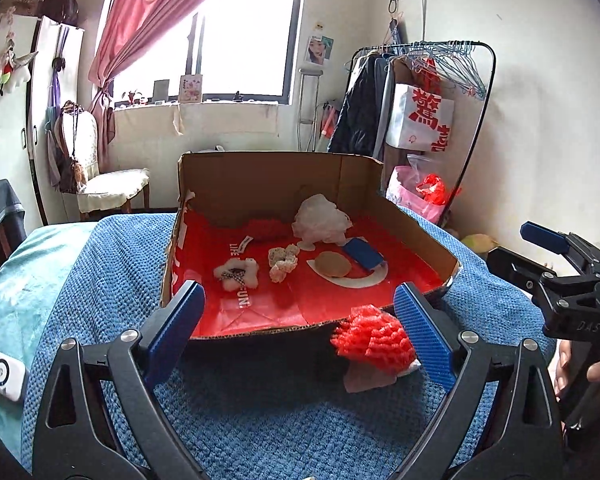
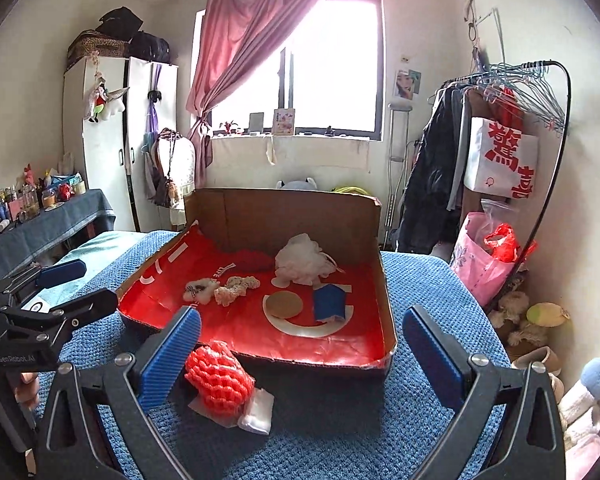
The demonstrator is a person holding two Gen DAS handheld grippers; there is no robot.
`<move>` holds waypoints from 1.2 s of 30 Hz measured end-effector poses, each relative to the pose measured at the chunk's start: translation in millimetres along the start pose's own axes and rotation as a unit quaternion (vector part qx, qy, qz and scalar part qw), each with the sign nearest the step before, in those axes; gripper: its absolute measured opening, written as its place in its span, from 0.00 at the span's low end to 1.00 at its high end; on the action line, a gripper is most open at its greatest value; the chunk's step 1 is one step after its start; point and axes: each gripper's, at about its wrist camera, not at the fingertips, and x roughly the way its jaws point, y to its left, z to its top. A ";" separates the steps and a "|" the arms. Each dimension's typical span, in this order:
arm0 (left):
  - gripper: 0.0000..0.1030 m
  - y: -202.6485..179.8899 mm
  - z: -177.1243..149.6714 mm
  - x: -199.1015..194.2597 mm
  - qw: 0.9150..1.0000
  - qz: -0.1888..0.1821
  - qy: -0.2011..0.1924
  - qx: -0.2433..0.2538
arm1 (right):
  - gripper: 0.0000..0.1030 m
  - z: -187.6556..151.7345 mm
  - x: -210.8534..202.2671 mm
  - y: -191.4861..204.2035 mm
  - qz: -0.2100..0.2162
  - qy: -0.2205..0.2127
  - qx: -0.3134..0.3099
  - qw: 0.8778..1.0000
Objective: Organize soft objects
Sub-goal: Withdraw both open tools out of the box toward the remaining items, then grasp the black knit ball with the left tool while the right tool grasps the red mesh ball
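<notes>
the black frame of the left gripper (image 2: 66, 280), seen from the right wrist view, carries the pale brand "genrobot.ai" on its side. the black frame of the right gripper (image 1: 512, 246), seen from the left wrist view, shows the raised letters "das", the rest cut off. the red printed lining of the shallow brown cardboard box (image 1: 268, 304) bears white letters reading "life" and, nearer the front, "fun!". the white paper bag with large red chinese characters (image 2: 500, 160) hangs on the black clothes rack; the upper character reads "鴛", the lower "喜".
</notes>
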 end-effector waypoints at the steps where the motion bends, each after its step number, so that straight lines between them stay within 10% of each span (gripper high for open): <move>1: 0.94 -1.0 -6.1 -1.9 1.000 0.002 0.001 -0.002 | 1.00 -7.0 -2.2 0.7 -0.007 -0.006 0.002 1.000; 26: 0.94 -10.2 -101.9 16.9 0.998 0.041 0.043 -0.016 | 1.00 -111.4 15.6 7.2 -0.033 0.032 0.037 0.998; 36: 0.93 -1.5 -92.7 38.0 0.995 -0.002 0.095 -0.015 | 1.00 -91.2 48.8 -13.5 0.086 0.084 0.095 0.988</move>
